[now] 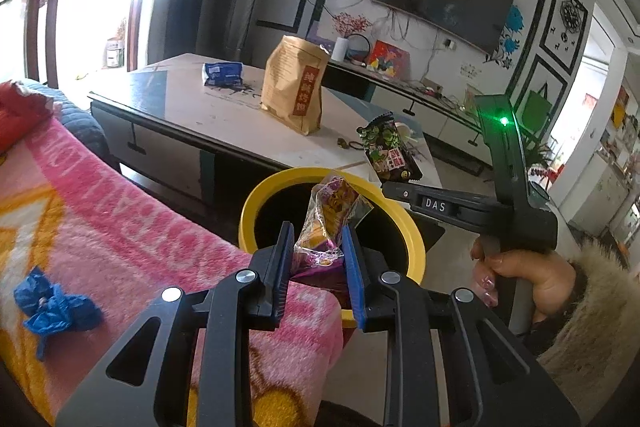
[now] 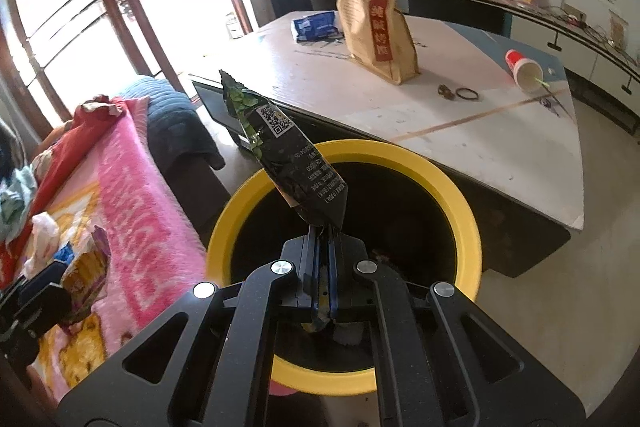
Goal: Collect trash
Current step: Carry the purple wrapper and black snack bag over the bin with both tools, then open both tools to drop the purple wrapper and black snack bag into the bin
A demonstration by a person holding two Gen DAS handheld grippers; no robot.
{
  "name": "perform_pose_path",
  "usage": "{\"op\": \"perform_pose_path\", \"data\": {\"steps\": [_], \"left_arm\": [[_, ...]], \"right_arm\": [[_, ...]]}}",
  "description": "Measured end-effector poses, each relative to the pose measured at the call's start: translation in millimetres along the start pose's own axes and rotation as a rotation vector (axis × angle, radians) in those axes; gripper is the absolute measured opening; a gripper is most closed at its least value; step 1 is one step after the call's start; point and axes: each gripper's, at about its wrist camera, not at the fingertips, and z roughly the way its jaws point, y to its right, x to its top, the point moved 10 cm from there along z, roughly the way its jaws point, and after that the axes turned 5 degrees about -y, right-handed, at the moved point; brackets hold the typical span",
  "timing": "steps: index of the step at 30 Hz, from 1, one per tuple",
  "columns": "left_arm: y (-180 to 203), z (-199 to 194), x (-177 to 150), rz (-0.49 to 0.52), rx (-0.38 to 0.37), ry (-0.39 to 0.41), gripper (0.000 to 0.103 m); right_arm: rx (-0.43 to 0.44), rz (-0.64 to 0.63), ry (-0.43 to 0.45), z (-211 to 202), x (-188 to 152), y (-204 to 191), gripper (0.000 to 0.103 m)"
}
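- Your left gripper (image 1: 317, 245) pinches a crinkled purple and yellow wrapper (image 1: 330, 223), clear at its edges, low centre of the left view, over the near rim of the yellow bin (image 1: 412, 227).
- Your right gripper (image 2: 323, 247) is pressed together on a dark green packet (image 2: 288, 155) with a QR code and white print; it stands tilted up-left, centre frame, above the bin's black inside.
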Motion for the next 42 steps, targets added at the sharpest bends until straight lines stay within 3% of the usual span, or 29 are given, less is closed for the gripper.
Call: {"op": "perform_pose_path", "data": {"steps": [19,26,32,36,38,40,42], "left_arm": [[12.1,76.2,4.0,0.053,-0.002,-0.122,0.024],[-1.2,102.7,5.4,-0.004,0.001,-0.171,0.024],[-5.2,106.3,11.7,-0.033,-0.019,-0.167,0.027],[-7.2,100.6,13.6,-0.049,-0.024,-0.157,0.057],[-10.1,95.2,14.6,-0.067,-0.020,-0.146,0.068],[-12.7,87.8,15.2,-0.080,-0.011,-0.131,0.088],[-14.2,80.6,17.0,-0.092,-0.008,-0.116,0.096]], "right_arm": [[-0.033,0.100,-0.076,23.5,-13.3,39.7,0.001],[-0.028,0.119,-0.094,25.5,-17.1,43.8,0.001],[-0.023,0.127,-0.095,25.3,-16.8,43.4,0.003],[-0.021,0.137,-0.085,22.6,-15.3,42.8,0.034],[-0.017,0.141,-0.074,19.3,-13.0,41.5,0.036],[-0.018,0.146,-0.054,14.5,-9.6,40.5,0.051],[-0.010,0.146,-0.025,8.5,-4.9,37.0,0.053]]}}
